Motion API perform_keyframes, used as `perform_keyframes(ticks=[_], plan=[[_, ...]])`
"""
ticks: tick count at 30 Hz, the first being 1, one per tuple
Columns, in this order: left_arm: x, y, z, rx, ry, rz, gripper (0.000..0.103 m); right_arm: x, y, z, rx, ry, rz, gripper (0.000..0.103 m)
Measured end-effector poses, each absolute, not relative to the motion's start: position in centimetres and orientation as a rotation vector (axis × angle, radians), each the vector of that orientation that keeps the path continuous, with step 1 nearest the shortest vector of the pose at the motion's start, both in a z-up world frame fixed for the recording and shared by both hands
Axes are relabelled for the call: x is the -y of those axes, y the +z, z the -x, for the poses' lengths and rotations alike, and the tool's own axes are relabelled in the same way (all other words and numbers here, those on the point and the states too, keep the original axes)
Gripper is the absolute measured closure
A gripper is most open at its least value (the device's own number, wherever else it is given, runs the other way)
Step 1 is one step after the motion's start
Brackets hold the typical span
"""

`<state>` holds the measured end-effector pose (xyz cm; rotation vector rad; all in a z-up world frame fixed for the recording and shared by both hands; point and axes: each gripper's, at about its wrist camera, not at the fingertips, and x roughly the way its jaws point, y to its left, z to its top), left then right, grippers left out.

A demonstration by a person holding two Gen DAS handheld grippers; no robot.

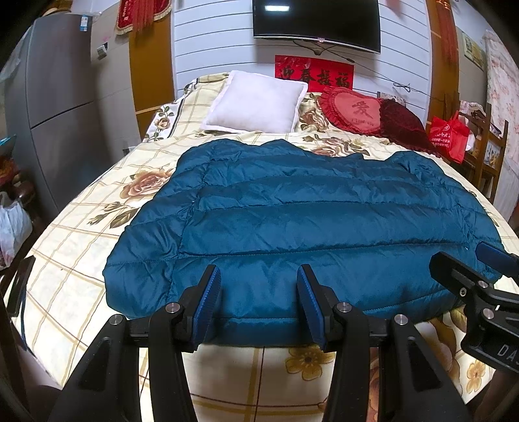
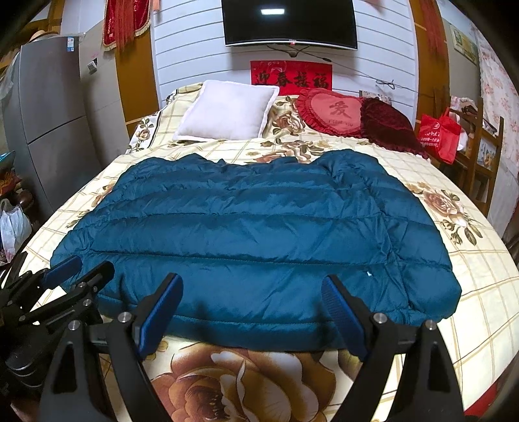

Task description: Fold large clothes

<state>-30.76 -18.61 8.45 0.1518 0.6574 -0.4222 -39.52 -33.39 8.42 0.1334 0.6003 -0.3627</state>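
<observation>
Both claws, left (image 1: 258,276) and right (image 2: 251,285), gape apart, unladen. Teal quilted jacket (image 2: 253,233) lies spread on the floral bed (image 2: 480,276).

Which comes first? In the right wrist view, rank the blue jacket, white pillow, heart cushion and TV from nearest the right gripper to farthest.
From the right gripper:
1. Blue jacket, spread just ahead of the fingers.
2. White pillow, far end, left, and heart cushion, far end, right: too close to call.
3. TV, on the wall beyond the bed.
</observation>
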Motion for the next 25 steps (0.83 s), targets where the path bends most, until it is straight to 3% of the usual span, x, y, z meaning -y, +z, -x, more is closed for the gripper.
perform_keyframes(ticks=[25], plan=[[18.53, 8.37, 30.70, -0.660, -0.422, -0.142, 0.045, 33.44, 8.13, 39.19, -0.625, -0.337, -0.122, 0.013]])
